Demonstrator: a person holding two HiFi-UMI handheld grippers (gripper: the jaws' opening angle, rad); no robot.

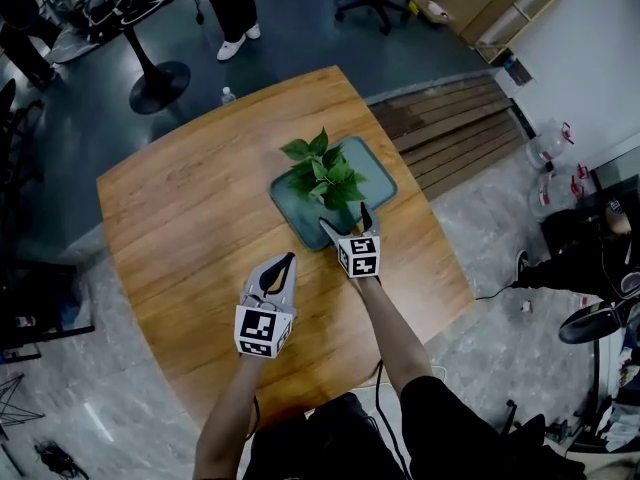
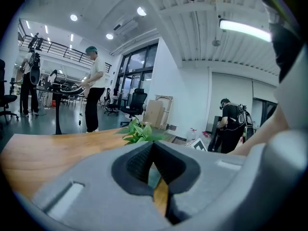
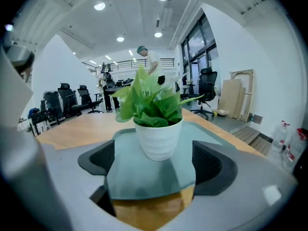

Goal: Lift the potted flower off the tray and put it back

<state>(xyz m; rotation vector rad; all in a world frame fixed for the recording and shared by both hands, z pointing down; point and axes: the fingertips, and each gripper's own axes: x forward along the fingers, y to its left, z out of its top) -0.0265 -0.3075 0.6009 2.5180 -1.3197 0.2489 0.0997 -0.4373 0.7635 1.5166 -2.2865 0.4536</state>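
A leafy green plant in a ribbed white pot (image 3: 158, 137) stands upright on a grey-green tray (image 1: 375, 170) in the middle of the wooden table. In the head view its leaves (image 1: 322, 171) hide most of the pot. My right gripper (image 1: 344, 220) is open at the tray's near edge, its jaws wide apart just short of the pot and not touching it. My left gripper (image 1: 281, 265) hovers over bare wood to the near left of the tray, shut with nothing in it. From the left gripper view, the plant (image 2: 139, 132) shows beyond the closed jaws.
The round wooden table (image 1: 190, 228) stands on a grey floor. A small bottle (image 1: 228, 96) sits at its far edge. A person (image 1: 232, 8) stands beyond the table near a round-based stand (image 1: 158, 83); office chairs, cardboard and wooden planks (image 1: 455, 128) lie further off.
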